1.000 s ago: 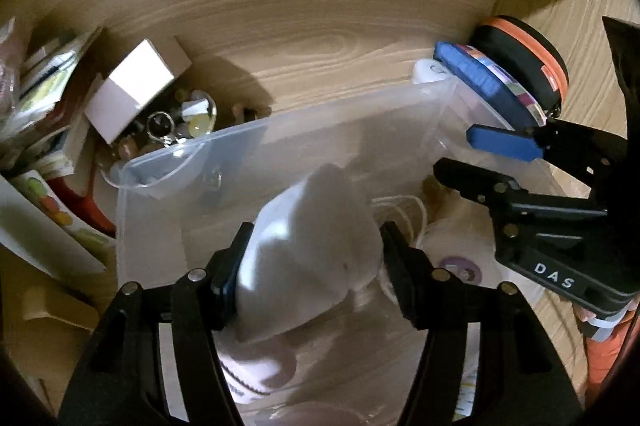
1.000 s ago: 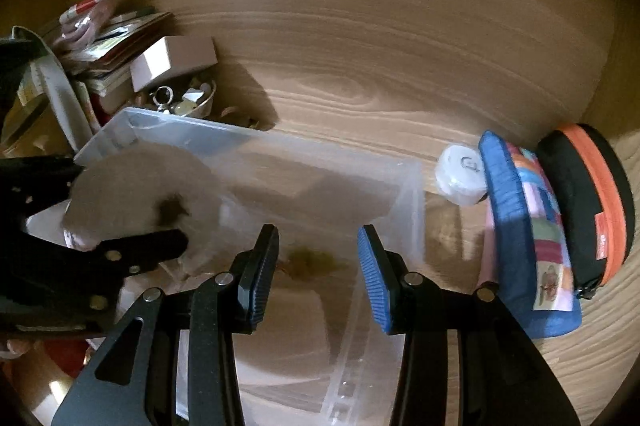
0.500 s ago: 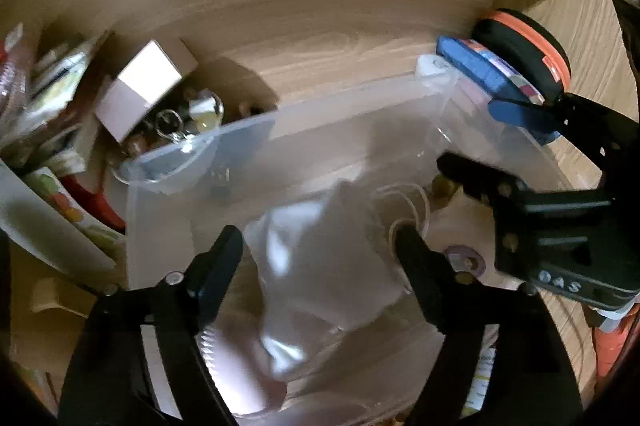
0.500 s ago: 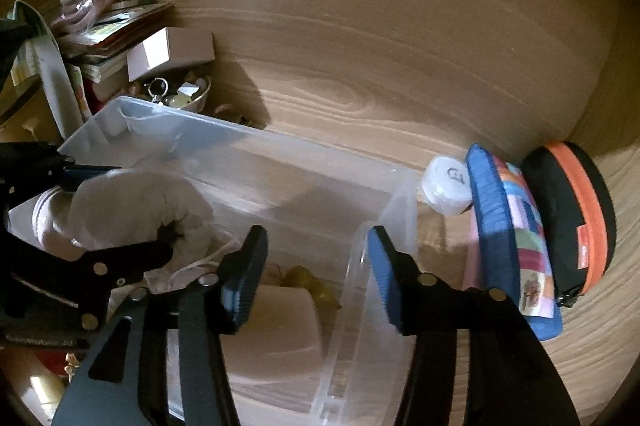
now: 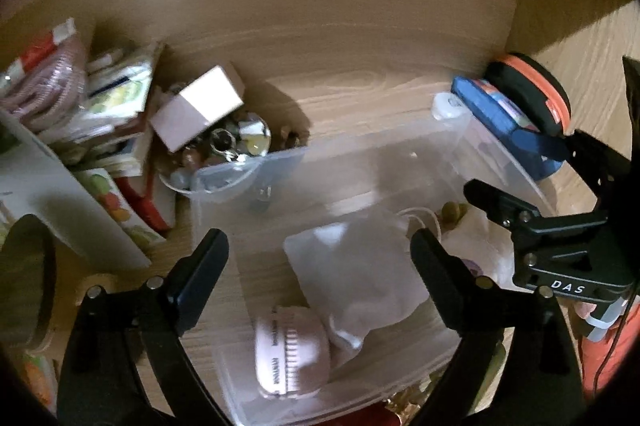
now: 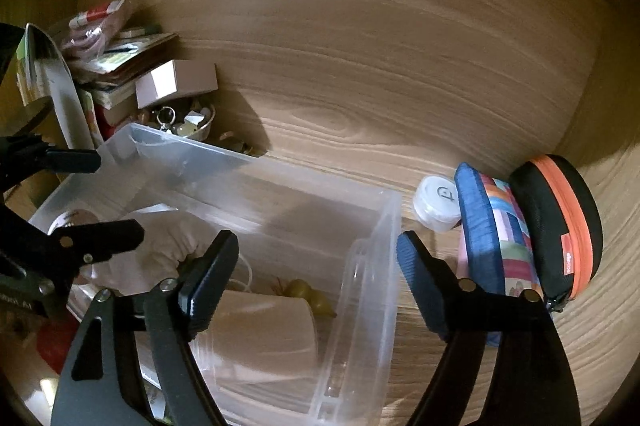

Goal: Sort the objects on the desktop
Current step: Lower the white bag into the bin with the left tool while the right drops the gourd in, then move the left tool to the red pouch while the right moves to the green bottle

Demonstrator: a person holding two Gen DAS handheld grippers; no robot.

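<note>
A clear plastic bin (image 5: 248,165) (image 6: 372,250) stands on the wooden desk. A white drawstring pouch (image 5: 360,270) (image 6: 156,246) lies inside it, next to a pink striped item (image 5: 288,350) and a beige block (image 6: 260,338). My left gripper (image 5: 320,254) is open wide above the bin, with the pouch lying free below its fingers. My right gripper (image 6: 316,254) is open over the bin's right rim; it also shows in the left wrist view (image 5: 520,177).
A blue patterned pouch (image 6: 496,230), a black and orange case (image 6: 560,218) and a small white round container (image 6: 436,201) sit right of the bin. A bowl of trinkets (image 5: 224,149), a white box (image 5: 196,105) and stacked books (image 5: 112,101) crowd the left.
My left gripper opened and let go of the white pouch, which dropped into the bin. The gripper then rose and pulled back. My right gripper opened wider and shifted right.
</note>
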